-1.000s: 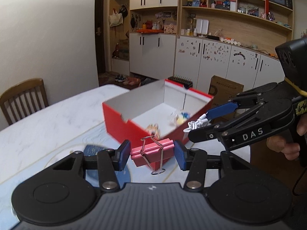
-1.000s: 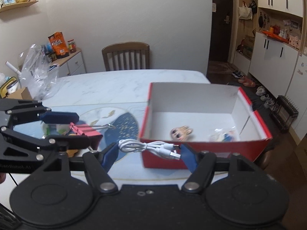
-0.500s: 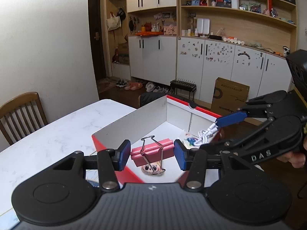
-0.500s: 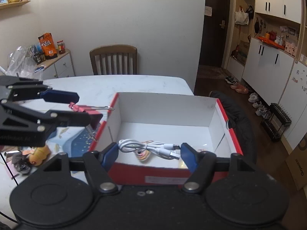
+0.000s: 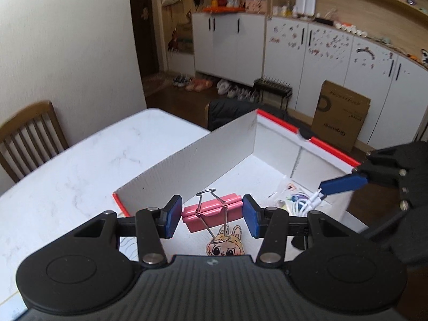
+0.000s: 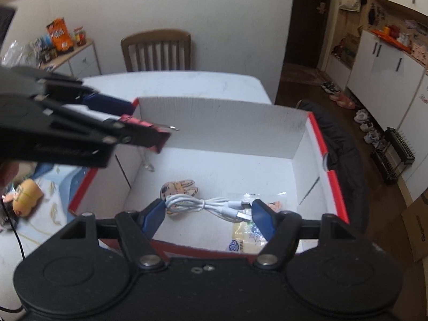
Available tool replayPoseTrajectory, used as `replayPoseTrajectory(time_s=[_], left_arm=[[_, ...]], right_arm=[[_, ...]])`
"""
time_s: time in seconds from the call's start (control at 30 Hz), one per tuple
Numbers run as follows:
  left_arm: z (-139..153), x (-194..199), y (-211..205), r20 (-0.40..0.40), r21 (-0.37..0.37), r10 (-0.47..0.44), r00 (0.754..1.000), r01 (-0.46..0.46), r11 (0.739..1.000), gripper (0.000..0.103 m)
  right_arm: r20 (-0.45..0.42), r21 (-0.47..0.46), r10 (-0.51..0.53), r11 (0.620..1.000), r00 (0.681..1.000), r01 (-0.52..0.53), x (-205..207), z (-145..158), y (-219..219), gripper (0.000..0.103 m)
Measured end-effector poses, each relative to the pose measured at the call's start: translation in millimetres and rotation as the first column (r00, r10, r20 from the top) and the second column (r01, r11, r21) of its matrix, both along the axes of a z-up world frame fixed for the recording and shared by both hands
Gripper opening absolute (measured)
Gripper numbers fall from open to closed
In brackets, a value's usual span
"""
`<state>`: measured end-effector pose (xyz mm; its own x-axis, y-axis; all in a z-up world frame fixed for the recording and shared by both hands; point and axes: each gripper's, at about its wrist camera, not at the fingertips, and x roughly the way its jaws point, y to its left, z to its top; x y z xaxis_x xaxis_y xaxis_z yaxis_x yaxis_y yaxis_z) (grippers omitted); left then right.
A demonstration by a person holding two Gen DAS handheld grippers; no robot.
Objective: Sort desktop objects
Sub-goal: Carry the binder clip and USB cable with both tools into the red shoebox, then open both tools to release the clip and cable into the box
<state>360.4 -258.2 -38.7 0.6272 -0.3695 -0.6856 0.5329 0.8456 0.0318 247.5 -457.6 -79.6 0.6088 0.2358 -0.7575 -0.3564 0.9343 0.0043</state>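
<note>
- Both carried from the table edge to above the box (image 6: 315,133); loads now over its floor
- Left gripper (image 5: 211,212) clamped on binder clip (image 5: 211,210); right gripper (image 6: 206,211) clamped on cable (image 6: 203,206); held for dropping in

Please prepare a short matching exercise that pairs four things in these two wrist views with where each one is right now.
Things:
1. pink binder clip
2. white USB cable
3. cartoon face sticker
4. wooden chair

Places:
A. flat on the floor of the red box
B. clamped in the right tongs
C. behind the table's far edge
D. clamped in the left tongs

Pairs: 1-D, 2-B, 3-A, 4-C
</note>
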Motion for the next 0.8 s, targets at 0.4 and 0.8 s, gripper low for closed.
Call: replayPoseTrajectory(time_s=[0.4,0.8], left_arm=[[-32.0,42.3,-27.1,-0.078,0.122,0.04,0.996,-0.031,0.992,0.048],[-59.8,62.4,-32.3,-0.184,0.148,0.078,0.98,-0.051,0.988,0.048]], right_arm=[[-0.135,-0.04,0.031,0.998,0.99,-0.037,33.4,-24.8,-0.3,0.07],[-0.196,-0.002,0.038,0.999,0.98,-0.039,44.4,-35.8,-8.7,0.073]])
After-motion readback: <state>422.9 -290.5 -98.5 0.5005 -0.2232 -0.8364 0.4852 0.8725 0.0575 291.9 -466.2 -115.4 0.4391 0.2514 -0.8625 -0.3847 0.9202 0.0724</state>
